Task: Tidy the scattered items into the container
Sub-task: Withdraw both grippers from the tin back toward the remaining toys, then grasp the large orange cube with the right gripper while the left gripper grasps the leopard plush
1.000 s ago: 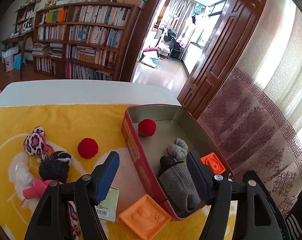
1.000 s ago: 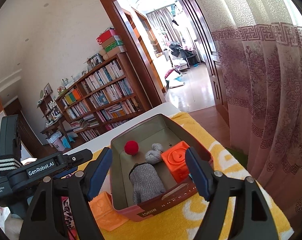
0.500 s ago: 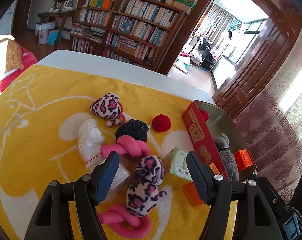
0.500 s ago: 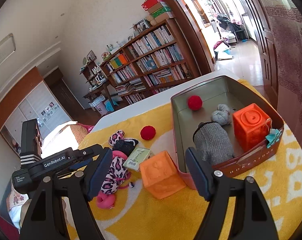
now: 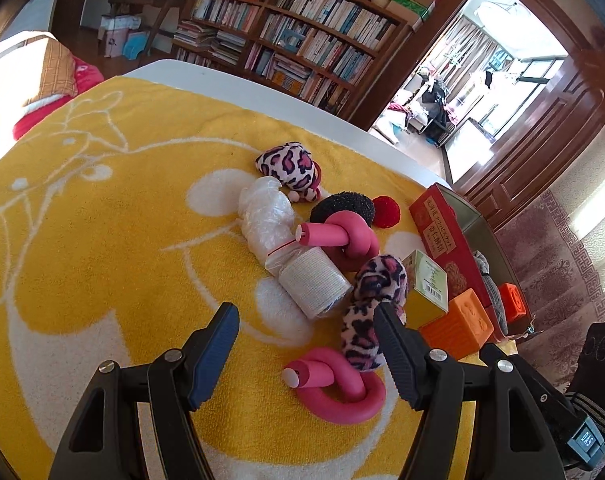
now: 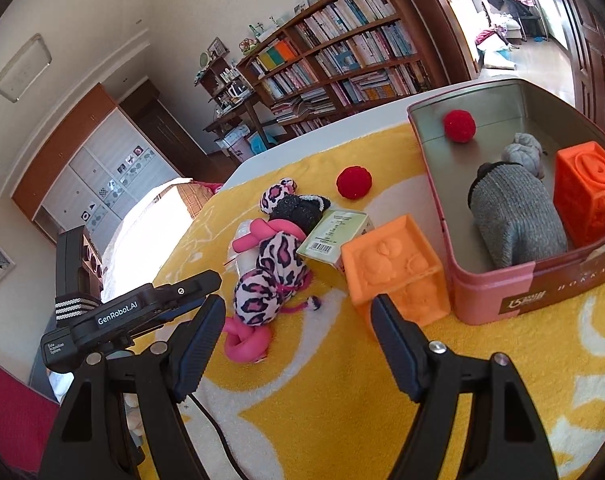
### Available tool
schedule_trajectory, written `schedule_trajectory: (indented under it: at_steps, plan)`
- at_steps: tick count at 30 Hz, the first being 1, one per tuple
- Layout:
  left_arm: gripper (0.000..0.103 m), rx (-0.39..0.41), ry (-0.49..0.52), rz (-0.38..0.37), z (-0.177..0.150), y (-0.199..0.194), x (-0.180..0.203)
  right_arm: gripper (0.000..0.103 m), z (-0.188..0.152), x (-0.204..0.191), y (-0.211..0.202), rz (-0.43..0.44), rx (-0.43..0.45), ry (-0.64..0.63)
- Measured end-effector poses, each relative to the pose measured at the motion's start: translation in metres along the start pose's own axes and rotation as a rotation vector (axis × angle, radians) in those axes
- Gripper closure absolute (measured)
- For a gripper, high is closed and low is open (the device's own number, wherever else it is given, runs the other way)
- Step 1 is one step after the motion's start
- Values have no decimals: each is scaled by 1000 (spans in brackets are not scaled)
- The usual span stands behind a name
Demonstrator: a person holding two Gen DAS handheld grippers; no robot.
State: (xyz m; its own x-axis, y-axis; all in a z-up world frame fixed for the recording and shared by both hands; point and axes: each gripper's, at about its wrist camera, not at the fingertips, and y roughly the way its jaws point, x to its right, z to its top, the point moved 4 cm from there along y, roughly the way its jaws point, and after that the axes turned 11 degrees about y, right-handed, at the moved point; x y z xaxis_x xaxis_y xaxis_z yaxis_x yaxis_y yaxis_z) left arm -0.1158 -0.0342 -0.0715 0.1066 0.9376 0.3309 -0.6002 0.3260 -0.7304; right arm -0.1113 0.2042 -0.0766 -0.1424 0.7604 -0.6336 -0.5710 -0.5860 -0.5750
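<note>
Both grippers, left [image 5: 305, 334] and right [image 6: 298, 330], hover spread and empty over the yellow towel [image 5: 102, 240]. Beside the orange cube [image 6: 394, 268], the tin [image 6: 498, 296] lies lengthwise toward the bookshelf [image 6: 342, 60].

You are facing a wooden bookcase [image 5: 298, 36] packed with books. Daylight is pouring through the doorway [image 5: 486, 80], and a patterned curtain [image 5: 574, 248] is hanging beside it.
</note>
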Motion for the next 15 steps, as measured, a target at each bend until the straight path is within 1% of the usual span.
schedule_trajectory:
  at_steps: [4, 7, 8, 10, 11, 12, 15]
  plan:
    - [32, 2, 7, -16, 0, -1, 2, 24, 0, 5, -1, -50, 17, 8]
    - [32, 3, 26, -15, 0, -2, 5, 24, 7, 22, -3, -136, 50, 55]
    - [32, 2, 32, -15, 0, -1, 6, 25, 9, 28, -3, -149, 57, 75]
    - [32, -3, 36, -20, -1, -1, 6, 25, 13, 35, -4, -118, 42, 116]
    - [32, -5, 36, -21, -1, 0, 6, 25, 13, 37, -4, -117, 44, 121]
    - [32, -7, 35, -20, -2, 0, 5, 25, 14, 36, -4, -134, 52, 111]
    - [32, -11, 32, -23, -2, 2, 4, 25, 12, 33, -2, -235, 87, 41]
